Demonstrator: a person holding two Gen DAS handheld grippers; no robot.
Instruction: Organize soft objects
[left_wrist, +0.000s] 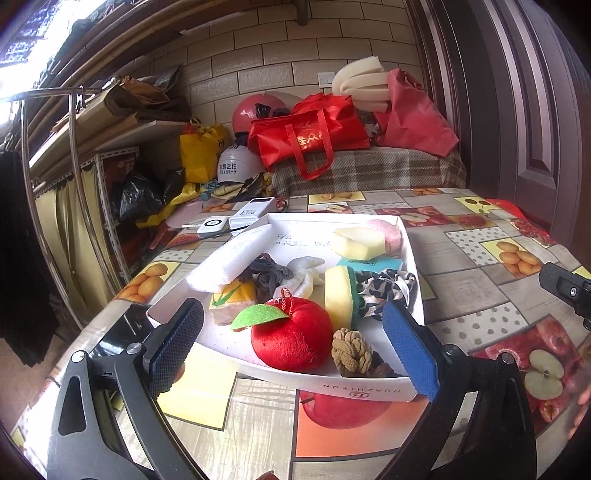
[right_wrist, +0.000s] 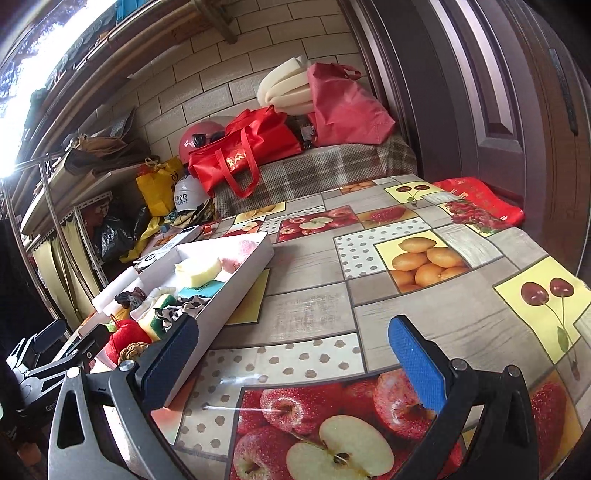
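Note:
A white box (left_wrist: 369, 393) on the fruit-print table holds soft items: a red plush apple (left_wrist: 295, 341), a brown braided hair tie (left_wrist: 351, 352), a yellow-green sponge (left_wrist: 340, 297), a leopard scrunchie (left_wrist: 384, 291), a white rolled towel (left_wrist: 232, 258), a pale yellow sponge (left_wrist: 358, 242) and a pink puff (left_wrist: 389, 232). My left gripper (left_wrist: 291, 345) is open, its pads either side of the box's near end around the apple. My right gripper (right_wrist: 295, 362) is open and empty over the table, right of the box (right_wrist: 236, 284). The left gripper (right_wrist: 55, 350) shows at the left of the right wrist view.
A white power bank (left_wrist: 253, 214) and a small white device (left_wrist: 212, 225) lie behind the box. Beyond the table stand a plaid-covered bench (left_wrist: 369, 166) with red bags (left_wrist: 310, 129), helmets and foam. A brown door (right_wrist: 498, 92) is at right, shelves at left.

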